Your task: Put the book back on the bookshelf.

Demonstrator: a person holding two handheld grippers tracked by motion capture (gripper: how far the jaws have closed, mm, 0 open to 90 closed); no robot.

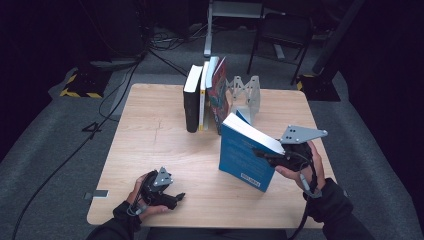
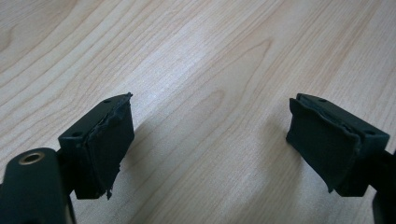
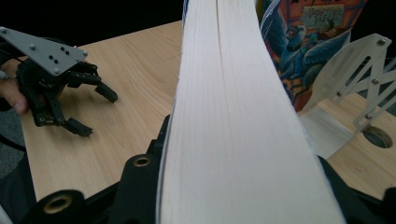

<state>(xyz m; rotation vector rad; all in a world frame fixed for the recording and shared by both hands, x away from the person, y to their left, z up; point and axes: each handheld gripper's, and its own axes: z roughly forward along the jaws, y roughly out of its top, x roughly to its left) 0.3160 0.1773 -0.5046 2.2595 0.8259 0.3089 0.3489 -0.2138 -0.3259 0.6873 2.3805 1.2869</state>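
Bright lit table, dark surroundings, soft slightly blurred pictures

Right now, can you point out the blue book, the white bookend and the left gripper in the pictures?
blue book [image 1: 244, 161], high view, on its blue front cover.
white bookend [image 1: 248, 92], high view, on its upright folding lattice.
left gripper [image 1: 178, 198], high view, midway between its open fingertips.
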